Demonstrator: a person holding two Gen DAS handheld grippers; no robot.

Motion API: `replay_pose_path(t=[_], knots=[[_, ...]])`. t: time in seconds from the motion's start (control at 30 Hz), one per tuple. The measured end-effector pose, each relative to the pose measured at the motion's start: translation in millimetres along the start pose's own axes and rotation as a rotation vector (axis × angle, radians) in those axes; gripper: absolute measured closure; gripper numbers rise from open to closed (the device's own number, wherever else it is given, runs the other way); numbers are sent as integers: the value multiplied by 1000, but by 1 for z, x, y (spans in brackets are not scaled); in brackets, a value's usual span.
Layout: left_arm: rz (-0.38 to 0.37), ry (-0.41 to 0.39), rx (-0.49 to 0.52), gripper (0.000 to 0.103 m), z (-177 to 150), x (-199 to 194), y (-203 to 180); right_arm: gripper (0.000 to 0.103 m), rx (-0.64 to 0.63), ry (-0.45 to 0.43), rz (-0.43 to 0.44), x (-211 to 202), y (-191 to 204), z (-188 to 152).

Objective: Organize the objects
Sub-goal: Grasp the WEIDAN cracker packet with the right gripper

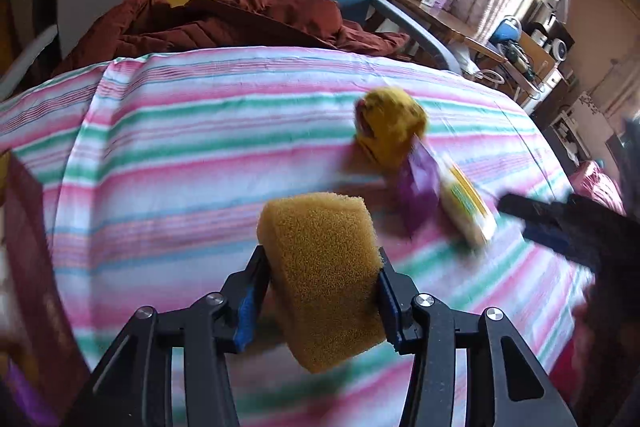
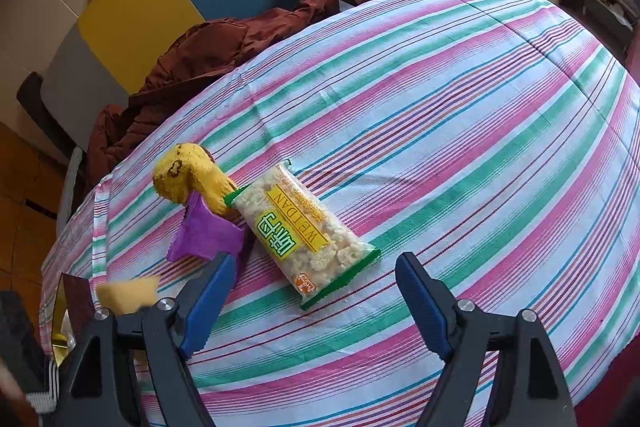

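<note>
Left gripper (image 1: 320, 301) pinches sponge (image 1: 320, 275) off-centre — soft foam could squirm out; right gripper (image 2: 316, 301) w/ jaws wide, empty, above snack pack (image 2: 304, 227).

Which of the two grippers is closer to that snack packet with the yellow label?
The right gripper: its open jaws hover just short of the snack packet. The left gripper is further off to the side, clamped on a sponge.

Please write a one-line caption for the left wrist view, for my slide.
Left claw shut on a yellow sponge above a striped tablecloth, snack packet beyond.
</note>
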State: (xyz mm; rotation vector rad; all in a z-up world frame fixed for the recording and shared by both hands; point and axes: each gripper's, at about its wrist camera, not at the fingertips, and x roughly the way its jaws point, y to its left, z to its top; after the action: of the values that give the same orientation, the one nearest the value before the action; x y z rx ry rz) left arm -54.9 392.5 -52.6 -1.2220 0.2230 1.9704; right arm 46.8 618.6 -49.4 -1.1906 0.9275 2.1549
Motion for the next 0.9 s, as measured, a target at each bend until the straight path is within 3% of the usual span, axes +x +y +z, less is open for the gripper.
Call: replay_pose_path(t=[0.3,0.63,0.9], knots=[[-33,-9,106,53,-52,-43,-18,19,-81,-11,6,0,17,-4],[-53,16,140,53,-74,-37,-20,20,-125,-10,-48,9,23,-5],[-96,38,99,53,-71,-28,-12,20,-247,-5,-224,27,35,-4]])
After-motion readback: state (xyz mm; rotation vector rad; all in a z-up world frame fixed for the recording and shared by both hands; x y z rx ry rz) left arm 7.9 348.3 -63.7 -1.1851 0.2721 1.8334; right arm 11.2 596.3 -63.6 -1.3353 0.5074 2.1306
